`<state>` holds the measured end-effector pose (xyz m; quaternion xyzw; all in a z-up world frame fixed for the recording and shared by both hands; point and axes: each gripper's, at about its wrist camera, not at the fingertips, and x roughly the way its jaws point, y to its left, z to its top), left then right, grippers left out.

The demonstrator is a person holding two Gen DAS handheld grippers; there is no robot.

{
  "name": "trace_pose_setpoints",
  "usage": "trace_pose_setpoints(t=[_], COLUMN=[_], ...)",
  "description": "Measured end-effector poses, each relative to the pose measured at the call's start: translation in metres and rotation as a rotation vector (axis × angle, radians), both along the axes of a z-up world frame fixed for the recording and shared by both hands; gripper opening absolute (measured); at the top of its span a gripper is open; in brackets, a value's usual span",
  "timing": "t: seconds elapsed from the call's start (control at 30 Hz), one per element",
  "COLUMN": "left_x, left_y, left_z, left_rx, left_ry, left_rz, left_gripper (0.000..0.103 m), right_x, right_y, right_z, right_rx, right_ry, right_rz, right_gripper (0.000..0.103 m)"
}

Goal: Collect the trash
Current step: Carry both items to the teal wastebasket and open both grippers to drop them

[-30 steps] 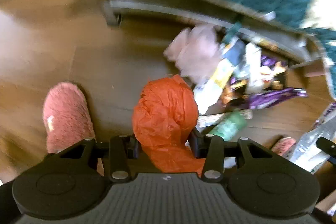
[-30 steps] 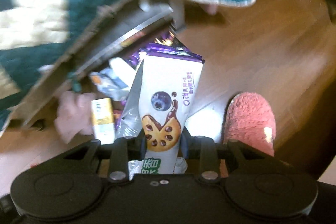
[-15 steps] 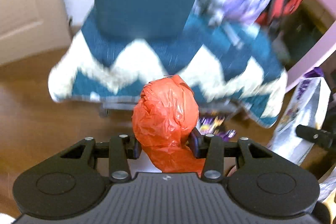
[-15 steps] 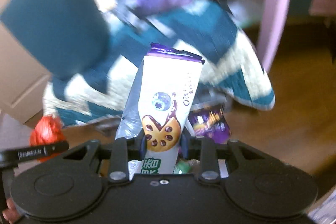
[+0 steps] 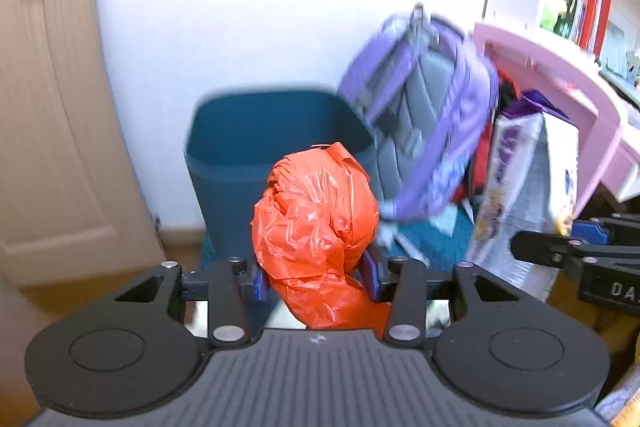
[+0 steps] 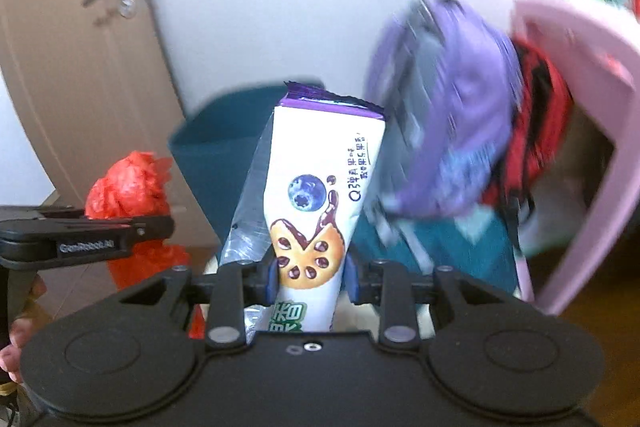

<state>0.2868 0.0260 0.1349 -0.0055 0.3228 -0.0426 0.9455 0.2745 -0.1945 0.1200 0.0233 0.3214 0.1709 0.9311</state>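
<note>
While both grippers are held up facing the corner of the room, each has a piece of trash pinched between its blue pads. The left gripper (image 5: 316, 277) is clamped around a crumpled orange plastic bag (image 5: 316, 223), a bunched lump that rises upright out of the jaws, with its rounded top toward the bin and a tail of plastic trailing down behind the pads. The right gripper (image 6: 308, 277) is closed on a white snack wrapper (image 6: 320, 195) with a purple crimped end; its long axis runs straight away from the gripper and upward, purple end farthest out, tilted a little to the right. A blueberry and a cookie are printed on its face, and a silvery flap of the wrapper hangs down its left side.

Beyond both pieces stands a dark teal trash bin (image 5: 240, 163) against the white wall, open at the top; only the inner back wall shows, so I cannot tell what lies in it. Just beside the bin on the right hangs a purple and grey backpack (image 5: 432, 115), blurred, next to a pink desk (image 5: 560, 75). A beige door (image 5: 52, 107) with a metal handle is to the left of the bin.
</note>
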Motion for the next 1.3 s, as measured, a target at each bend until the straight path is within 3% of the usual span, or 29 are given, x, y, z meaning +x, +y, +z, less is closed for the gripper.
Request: trace_pose_setpoints(t=[0.23, 0.5, 0.7, 0.9, 1.13, 1.3], left_x=[0.036, 0.111, 0.162, 0.211, 0.242, 0.247], left_y=[-0.005, 0.000, 0.018, 0.033, 0.037, 0.033], left_z=[0.071, 0.089, 0.057, 0.004, -0.055, -0.073], left_rx=[0.059, 0.116, 0.162, 0.137, 0.139, 0.140], left_ry=[-0.120, -0.177, -0.132, -0.012, 0.135, 0.168], left_rz=[-0.005, 0.050, 0.090, 0.117, 0.117, 0.096], left_gripper=[0.043, 0.043, 0.043, 0.044, 0.044, 0.045], right_x=[0.045, 0.117, 0.170, 0.212, 0.233, 0.237], right_y=[0.041, 0.080, 0.101, 0.129, 0.148, 0.153], right_z=[0.064, 0.086, 0.068, 0.024, -0.027, -0.042], right_rx=[-0.050, -0.089, -0.081, -0.134, -0.217, -0.240], right_ry=[-0.131, -0.199, -0.166, -0.093, 0.007, 0.051], right_rz=[0.034, 0.014, 0.014, 0.030, 0.067, 0.087], right_gripper=[0.031, 0.030, 0.030, 0.031, 0.032, 0.036])
